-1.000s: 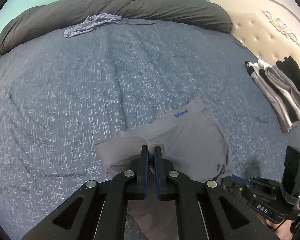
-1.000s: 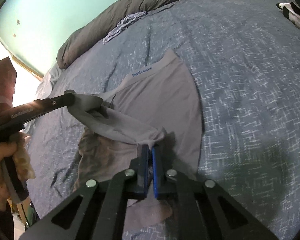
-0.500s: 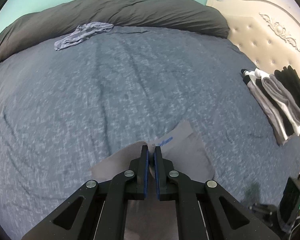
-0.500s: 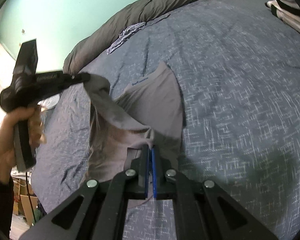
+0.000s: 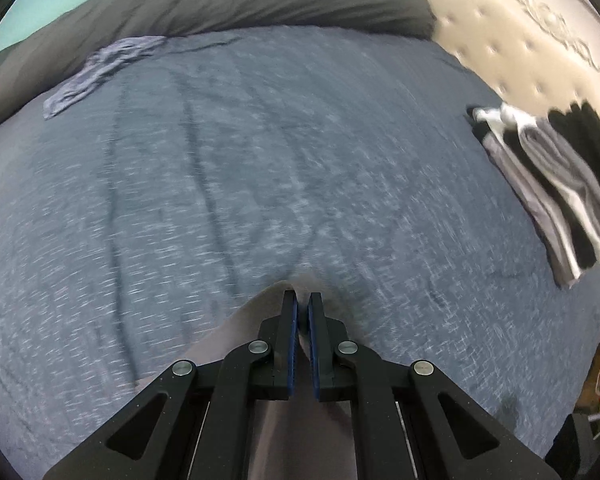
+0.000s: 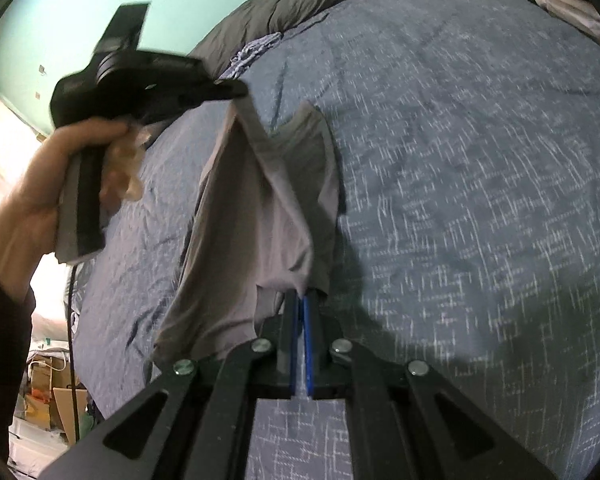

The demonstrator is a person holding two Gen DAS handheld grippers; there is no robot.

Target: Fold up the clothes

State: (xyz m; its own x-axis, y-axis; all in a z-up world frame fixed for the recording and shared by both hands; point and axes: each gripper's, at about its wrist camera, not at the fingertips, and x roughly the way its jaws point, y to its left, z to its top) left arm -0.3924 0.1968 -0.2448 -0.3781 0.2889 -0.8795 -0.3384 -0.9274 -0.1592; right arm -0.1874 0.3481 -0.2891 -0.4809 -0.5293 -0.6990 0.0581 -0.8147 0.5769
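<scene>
Right wrist view: garment (image 6: 256, 220) hangs above the bed (image 6: 480, 160), long axis 6 to 11 o'clock, between right gripper (image 6: 300, 304) and left gripper (image 6: 228, 90), both clamped on its edge.

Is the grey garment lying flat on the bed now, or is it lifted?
Lifted. Both hand-held grippers, left and right, pinch the grey garment, which hangs stretched between them above the blue bed cover.
</scene>
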